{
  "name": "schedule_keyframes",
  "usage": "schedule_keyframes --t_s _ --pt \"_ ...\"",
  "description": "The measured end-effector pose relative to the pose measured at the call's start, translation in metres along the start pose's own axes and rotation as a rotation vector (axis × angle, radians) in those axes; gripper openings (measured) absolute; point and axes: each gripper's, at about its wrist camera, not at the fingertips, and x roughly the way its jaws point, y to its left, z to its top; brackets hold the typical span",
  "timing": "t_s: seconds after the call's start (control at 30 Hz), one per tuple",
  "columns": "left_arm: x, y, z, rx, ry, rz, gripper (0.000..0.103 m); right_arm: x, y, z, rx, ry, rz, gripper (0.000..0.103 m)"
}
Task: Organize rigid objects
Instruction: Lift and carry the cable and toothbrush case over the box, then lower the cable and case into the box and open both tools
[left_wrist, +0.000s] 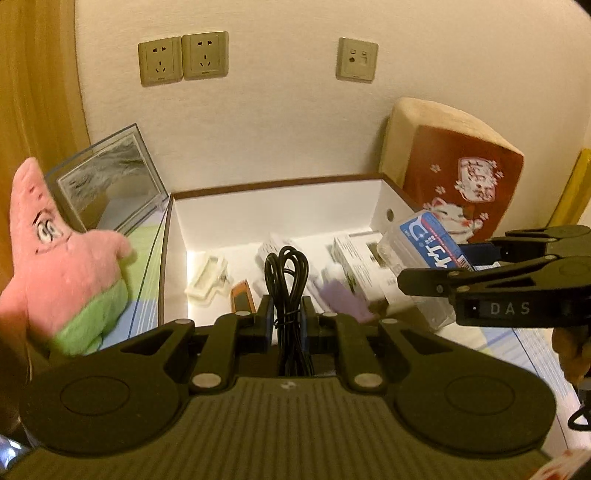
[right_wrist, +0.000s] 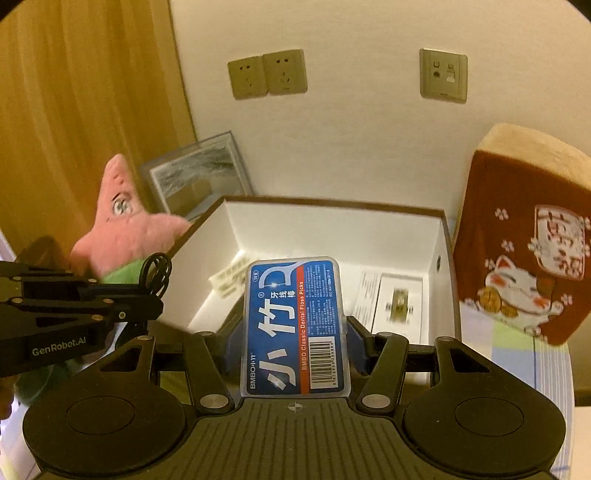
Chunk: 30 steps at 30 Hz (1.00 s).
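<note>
My left gripper (left_wrist: 288, 314) is shut on a bundled black cable (left_wrist: 287, 273), held above the near edge of an open white box (left_wrist: 280, 218). In the right wrist view it (right_wrist: 155, 301) enters from the left with the cable loop (right_wrist: 157, 273) sticking up. My right gripper (right_wrist: 295, 332) is shut on a clear case of dental floss picks with a blue label (right_wrist: 295, 325), raised over the box (right_wrist: 332, 229). The left wrist view shows that gripper (left_wrist: 436, 266) and the case (left_wrist: 424, 243) at the right. Inside the box lie a white clip (left_wrist: 207, 277), an orange item (left_wrist: 242, 299) and white cartons (left_wrist: 362, 258).
A pink star plush (left_wrist: 62, 258) and a glass picture frame (left_wrist: 107, 181) stand left of the box. A red cushion with a cat print (left_wrist: 461, 177) leans on the wall at the right. Wall sockets (left_wrist: 183, 57) sit above. A person's hand (left_wrist: 569, 354) shows at the right edge.
</note>
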Motion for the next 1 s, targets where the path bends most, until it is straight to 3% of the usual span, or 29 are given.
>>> schedule_keyframes --t_s 0.43,1.0 --pt "0.074 0.014 0.047 0.001 0.060 0.043 0.011 0.071 -0.026 0.044 0.030 0.036 -0.034 0.053" --pt "0.165 0.031 0.065 -0.003 0.161 0.053 0.008 0.144 -0.054 0.063 0.089 0.100 -0.077 0.053"
